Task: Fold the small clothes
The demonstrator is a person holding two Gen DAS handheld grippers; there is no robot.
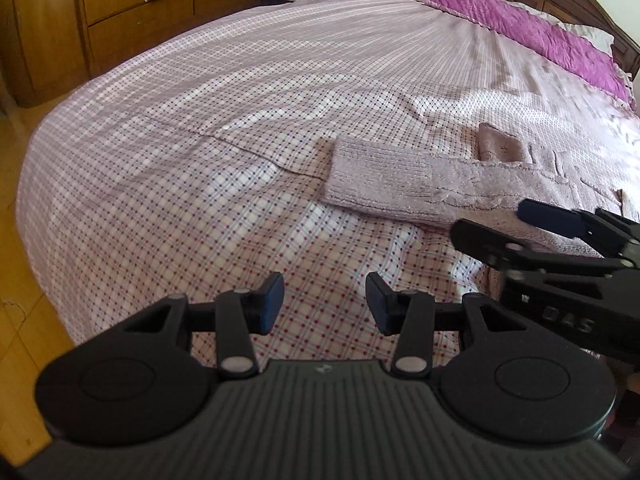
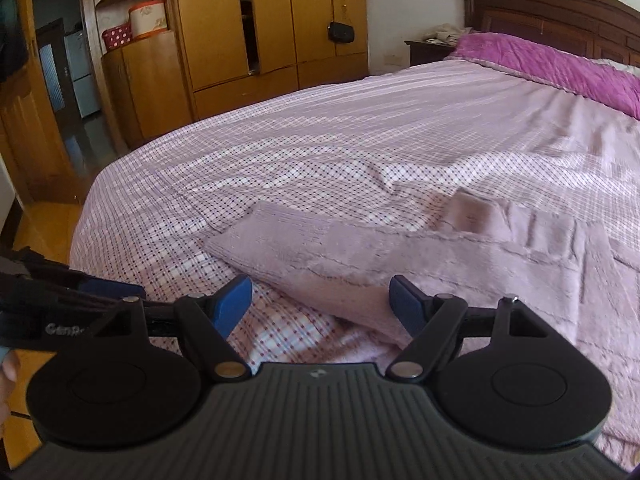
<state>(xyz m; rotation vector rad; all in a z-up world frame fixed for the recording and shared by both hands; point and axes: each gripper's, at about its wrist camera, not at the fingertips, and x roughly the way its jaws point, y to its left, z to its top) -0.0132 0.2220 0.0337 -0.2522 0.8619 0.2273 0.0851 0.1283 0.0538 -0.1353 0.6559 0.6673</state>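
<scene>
- Lying spread on the checked bedsheet (image 1: 168,128) is a pale lilac knitted sweater (image 1: 400,184); one sleeve stretches flat away from the body, and the ribbed collar (image 1: 500,146) stands up behind that sleeve.
- Left tool (image 1: 325,303): hovers over bare sheet just beside the sweater, off the sleeve's cuff end, jaws parted with nothing between the blue pads, touching no cloth.
- Right tool (image 2: 320,304): jaws spread wide and empty, above the sweater's near edge where the sleeve meets the body; whether its right pad brushes the knit cannot be told.
- In the left wrist view the right tool (image 1: 500,224) shows from the side, over the sweater's body next to the sleeve, its fingers apart.
- Beyond the sweater, at the head of the bed, lies a purple quilt (image 1: 500,12) against a dark wooden headboard (image 2: 560,12).
- Across the bed from the sweater stands a yellow-brown wooden wardrobe (image 2: 260,20) with a small black bag (image 2: 341,32) hanging on a door.
</scene>
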